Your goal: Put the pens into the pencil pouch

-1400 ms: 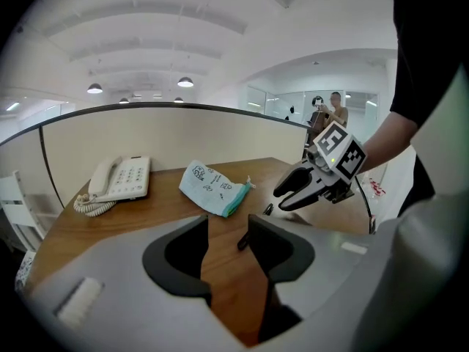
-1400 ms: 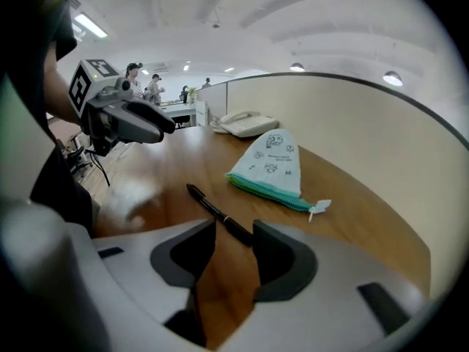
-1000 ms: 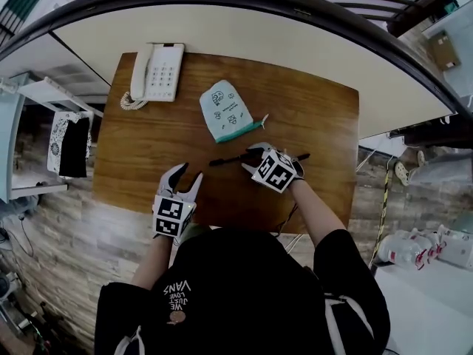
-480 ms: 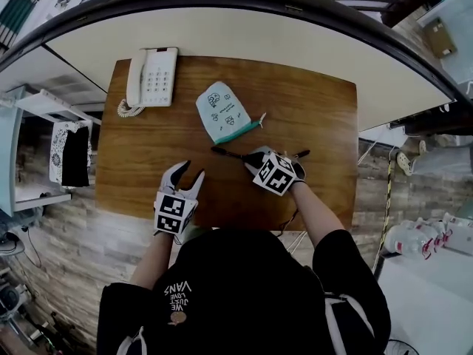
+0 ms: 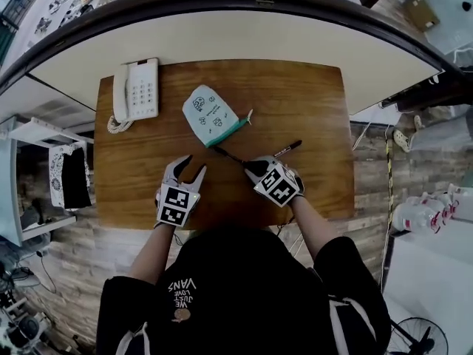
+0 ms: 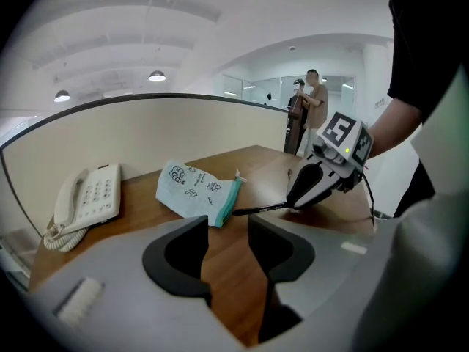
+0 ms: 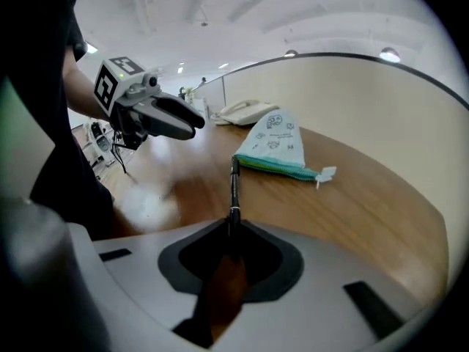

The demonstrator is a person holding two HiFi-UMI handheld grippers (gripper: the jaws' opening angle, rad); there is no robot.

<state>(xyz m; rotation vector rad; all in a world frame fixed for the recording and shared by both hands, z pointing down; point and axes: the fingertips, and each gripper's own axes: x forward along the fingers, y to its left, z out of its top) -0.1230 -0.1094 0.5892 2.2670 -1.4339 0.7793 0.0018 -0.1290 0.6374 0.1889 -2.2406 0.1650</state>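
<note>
The pale blue pencil pouch (image 5: 209,115) with a teal zip edge lies flat on the wooden table (image 5: 310,102). My right gripper (image 5: 253,170) is shut on a black pen (image 5: 230,156), whose free end points at the pouch's zip edge. In the right gripper view the pen (image 7: 234,185) sticks out from between the jaws toward the pouch (image 7: 277,145). A second dark pen (image 5: 288,148) lies on the table to the right of it. My left gripper (image 5: 188,170) stands open with nothing in it, near the front edge, and the pouch (image 6: 196,193) lies beyond it.
A white desk phone (image 5: 135,91) sits at the table's far left corner. A curved partition (image 5: 236,28) runs behind the table. Two people (image 6: 308,105) stand far off in the room behind. Bare wood stretches to the right of the pouch.
The right gripper's jaws closed on the black pen that lay on the table, and the pen's tip swung toward the pouch. The left gripper shifted a little toward the pouch.
</note>
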